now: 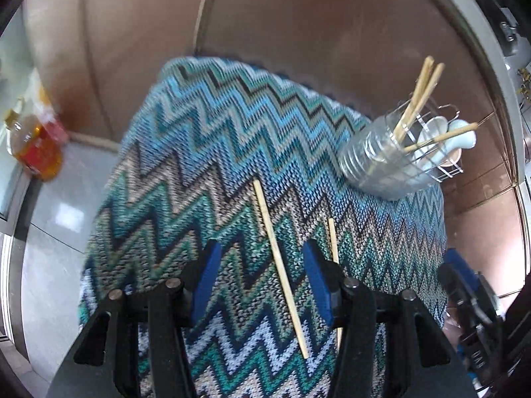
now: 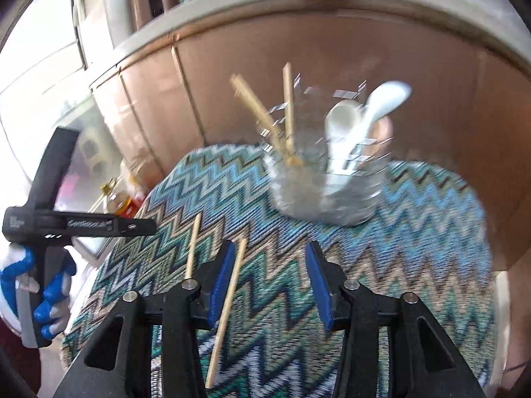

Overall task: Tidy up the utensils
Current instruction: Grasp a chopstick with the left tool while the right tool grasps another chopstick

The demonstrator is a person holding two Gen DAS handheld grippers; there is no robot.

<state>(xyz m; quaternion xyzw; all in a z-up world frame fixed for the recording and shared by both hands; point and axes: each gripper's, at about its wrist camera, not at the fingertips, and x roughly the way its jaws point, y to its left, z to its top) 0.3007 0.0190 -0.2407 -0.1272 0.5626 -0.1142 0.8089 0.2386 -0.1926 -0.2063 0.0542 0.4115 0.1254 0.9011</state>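
Note:
Two wooden chopsticks lie on the zigzag-patterned cloth (image 1: pixel 205 152). In the left wrist view the longer chopstick (image 1: pixel 280 267) lies between the open fingers of my left gripper (image 1: pixel 262 278), and the second chopstick (image 1: pixel 333 238) lies just past its right finger. In the right wrist view my right gripper (image 2: pixel 267 280) is open and empty above the cloth (image 2: pixel 415 232), with one chopstick (image 2: pixel 227 308) by its left finger and the other chopstick (image 2: pixel 193 247) further left. A clear plastic holder (image 1: pixel 381 159) holds several chopsticks (image 1: pixel 419 96); white spoons (image 2: pixel 365 116) stand in a wire rack beside it.
A brown panelled wall (image 1: pixel 298 26) stands behind the table. A bottle of amber liquid (image 1: pixel 33 147) stands on the floor at the left. The gloved hand holding the left gripper's handle (image 2: pixel 36 262) shows at the left of the right wrist view.

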